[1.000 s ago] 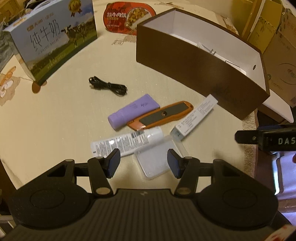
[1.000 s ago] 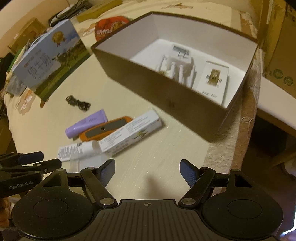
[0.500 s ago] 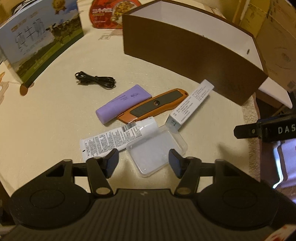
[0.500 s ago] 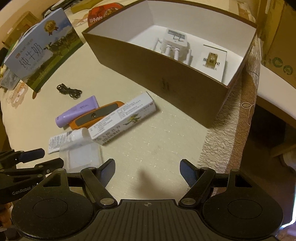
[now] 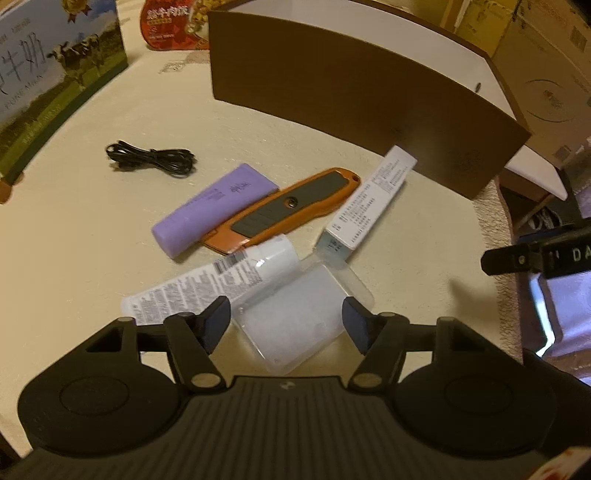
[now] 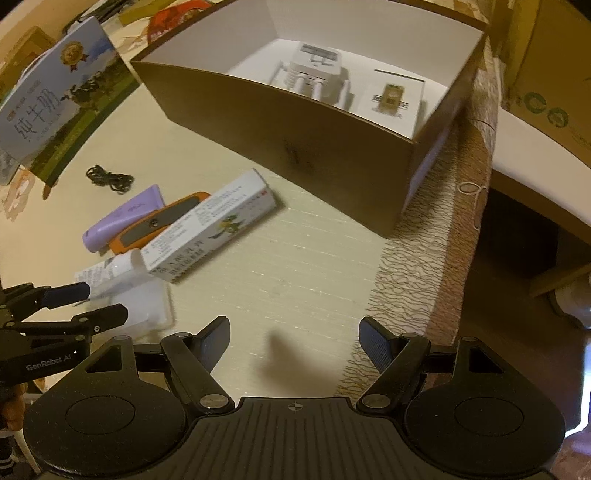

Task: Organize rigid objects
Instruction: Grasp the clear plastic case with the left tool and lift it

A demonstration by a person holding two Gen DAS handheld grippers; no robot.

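Note:
A clear plastic case (image 5: 295, 317) lies on the cream tablecloth, between the open fingers of my left gripper (image 5: 286, 319), which is low over it. Beyond it lie a white tube (image 5: 210, 284), an orange utility knife (image 5: 284, 210), a purple tube (image 5: 214, 210) and a white medicine box (image 5: 373, 203). The brown open box (image 6: 295, 129) stands behind; it holds a white adapter (image 6: 317, 74) and a small white card box (image 6: 391, 99). My right gripper (image 6: 293, 343) is open and empty above bare tablecloth near the table edge. The left gripper also shows in the right wrist view (image 6: 92, 304).
A coiled black cable (image 5: 151, 158) lies left of the pile. A blue milk carton (image 5: 44, 74) and a red food packet (image 5: 170, 22) stand at the back. The table edge (image 6: 436, 258) drops off at the right, with cardboard boxes (image 6: 546, 74) beyond.
My left gripper has moved forward and down so the clear case now sits between its fingers. My right gripper has drifted closer to the table and the brown box.

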